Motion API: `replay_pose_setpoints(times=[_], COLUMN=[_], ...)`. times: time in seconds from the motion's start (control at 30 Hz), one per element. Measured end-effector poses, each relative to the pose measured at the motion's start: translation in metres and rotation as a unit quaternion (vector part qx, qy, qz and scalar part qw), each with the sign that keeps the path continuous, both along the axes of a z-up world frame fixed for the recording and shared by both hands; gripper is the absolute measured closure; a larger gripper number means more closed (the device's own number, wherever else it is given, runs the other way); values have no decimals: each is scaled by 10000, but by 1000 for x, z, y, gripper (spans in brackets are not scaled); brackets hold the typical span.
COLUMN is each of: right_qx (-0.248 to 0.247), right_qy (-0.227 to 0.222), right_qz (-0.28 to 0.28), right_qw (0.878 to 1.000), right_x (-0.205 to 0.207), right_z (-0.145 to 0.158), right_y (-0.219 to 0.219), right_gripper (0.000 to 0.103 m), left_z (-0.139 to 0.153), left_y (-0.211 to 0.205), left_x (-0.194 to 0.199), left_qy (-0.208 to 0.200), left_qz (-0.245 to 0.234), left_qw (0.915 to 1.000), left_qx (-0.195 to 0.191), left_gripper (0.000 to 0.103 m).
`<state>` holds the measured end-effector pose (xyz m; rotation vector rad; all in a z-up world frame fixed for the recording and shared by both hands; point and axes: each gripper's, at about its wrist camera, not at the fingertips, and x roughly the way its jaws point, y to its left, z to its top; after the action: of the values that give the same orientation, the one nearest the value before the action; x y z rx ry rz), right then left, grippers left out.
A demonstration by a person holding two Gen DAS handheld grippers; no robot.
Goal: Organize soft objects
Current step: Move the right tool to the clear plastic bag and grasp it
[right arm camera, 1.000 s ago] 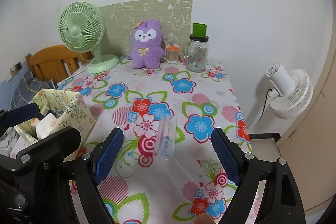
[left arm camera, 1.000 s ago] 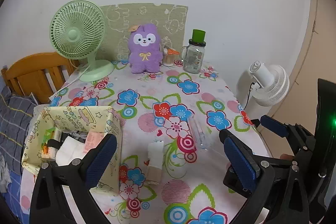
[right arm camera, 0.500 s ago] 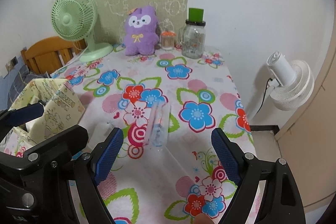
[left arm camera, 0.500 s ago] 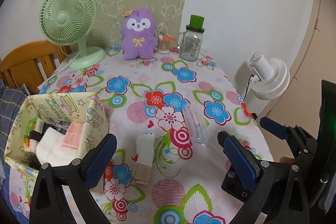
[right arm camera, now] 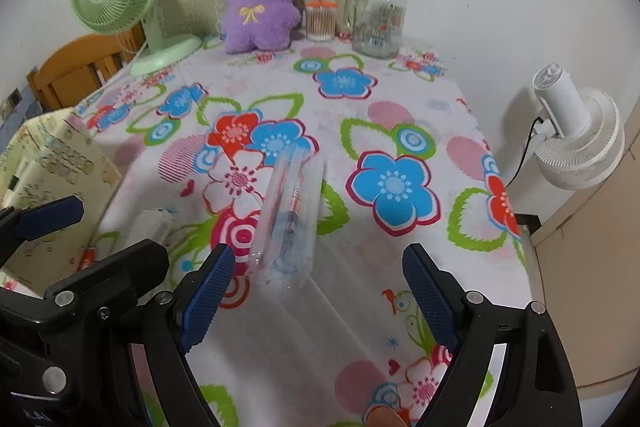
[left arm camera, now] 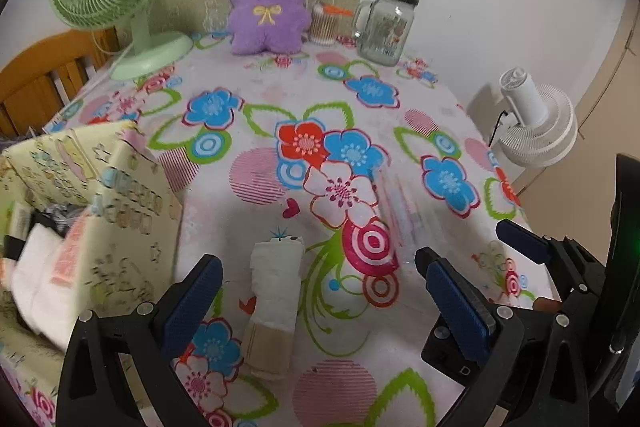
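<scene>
On a flower-print tablecloth [left arm camera: 280, 83], the left gripper [left arm camera: 320, 301] hangs wide open and empty over a rolled white cloth bundle [left arm camera: 274, 303] lying between its pads, long axis running 12 to 6 o'clock, the yellow storage box [left arm camera: 120, 195] at 9 o'clock. The right gripper [right arm camera: 318, 301], equally wide and empty, faces a clear plastic packet [right arm camera: 290, 213] at 12 o'clock, lying lengthwise away from it. The packet's contents are hard to read, and the box is cut off at the frame edge.
</scene>
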<state>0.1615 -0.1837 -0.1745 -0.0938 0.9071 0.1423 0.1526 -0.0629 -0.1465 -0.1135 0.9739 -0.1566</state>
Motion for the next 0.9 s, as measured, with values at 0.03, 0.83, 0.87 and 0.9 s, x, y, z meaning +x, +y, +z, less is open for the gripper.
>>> replay_pose_setpoints(times=[0.03, 0.83, 0.87, 0.9], right_qx=[17, 56, 58, 63], right_qy=[38, 119, 118, 118], right_qz=[0, 47, 37, 30], right_qw=[10000, 9999, 9999, 9999], right_x=[2, 24, 24, 24], right_z=[-3, -37, -37, -37], right_y=[0, 1, 1, 0], right_gripper=[15, 12, 12, 12], left_z=[-3, -48, -47, -47], left_y=[0, 8, 10, 13], left_x=[2, 31, 30, 29], left_qy=[32, 426, 406, 389], left_qz=[-1, 209, 276, 366], left_qw=[10000, 9987, 9987, 9985], left_qx=[-6, -200, -165, -154], left_gripper=[0, 7, 9, 9])
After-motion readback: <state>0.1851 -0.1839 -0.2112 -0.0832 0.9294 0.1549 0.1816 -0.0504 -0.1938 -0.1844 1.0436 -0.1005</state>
